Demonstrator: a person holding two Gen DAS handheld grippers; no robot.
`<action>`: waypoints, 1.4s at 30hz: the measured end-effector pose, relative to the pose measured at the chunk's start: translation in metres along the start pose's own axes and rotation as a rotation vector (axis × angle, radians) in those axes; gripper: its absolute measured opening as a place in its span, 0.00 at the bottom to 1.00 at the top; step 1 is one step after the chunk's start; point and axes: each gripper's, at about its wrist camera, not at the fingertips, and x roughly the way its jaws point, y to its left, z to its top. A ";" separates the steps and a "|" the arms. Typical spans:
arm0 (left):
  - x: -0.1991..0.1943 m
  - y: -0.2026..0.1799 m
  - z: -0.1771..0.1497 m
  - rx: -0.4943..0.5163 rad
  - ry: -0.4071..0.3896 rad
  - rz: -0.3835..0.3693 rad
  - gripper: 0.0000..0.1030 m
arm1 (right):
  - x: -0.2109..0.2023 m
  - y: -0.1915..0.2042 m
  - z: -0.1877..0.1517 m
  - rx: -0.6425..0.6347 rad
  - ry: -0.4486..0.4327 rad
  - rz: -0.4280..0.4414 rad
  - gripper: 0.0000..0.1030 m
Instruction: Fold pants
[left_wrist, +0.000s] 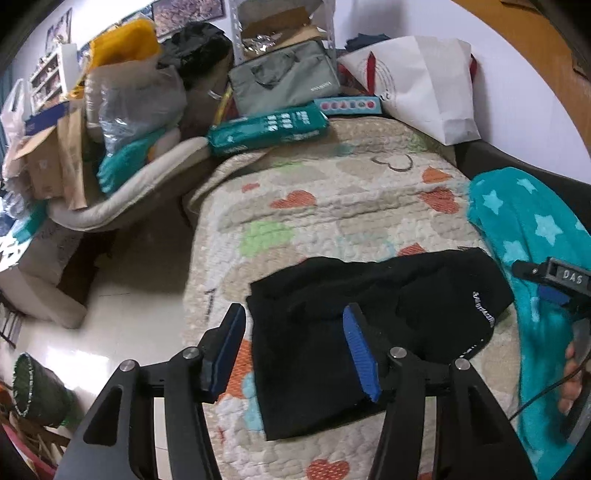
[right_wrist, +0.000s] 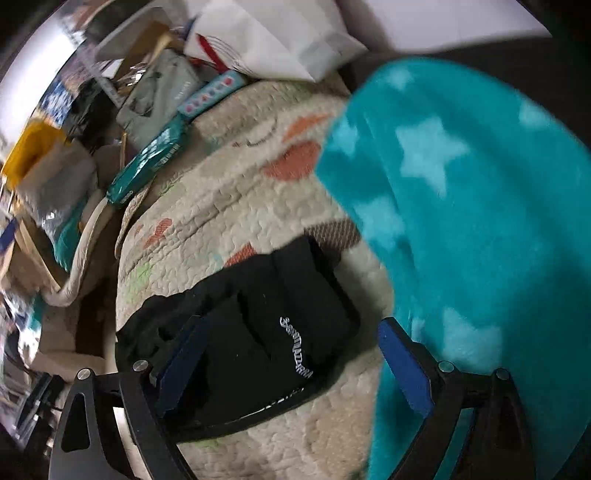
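Both hand-held grippers, left (left_wrist: 293, 349) and right (right_wrist: 291, 365), gape empty over folded black pants (left_wrist: 369, 332); seemingly stuffed yellow bag (left_wrist: 125, 40) beyond.

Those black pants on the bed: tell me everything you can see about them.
The black pants lie folded into a compact, roughly rectangular bundle on the heart-patterned quilt. The fabric looks soft and matte, with layered folds and white lettering along one edge. They sit beside a teal star blanket. Both grippers, left and right, hang open above them, gripping nothing.
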 end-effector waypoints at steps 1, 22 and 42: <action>0.004 -0.001 0.001 0.001 0.007 -0.008 0.53 | 0.004 0.000 -0.002 -0.004 0.005 -0.004 0.93; 0.114 -0.067 0.045 0.048 0.238 -0.291 0.53 | 0.008 -0.019 -0.040 0.024 -0.001 -0.084 0.88; 0.222 -0.262 0.073 0.494 0.463 -0.642 0.57 | 0.078 -0.022 -0.026 0.155 0.070 -0.044 0.73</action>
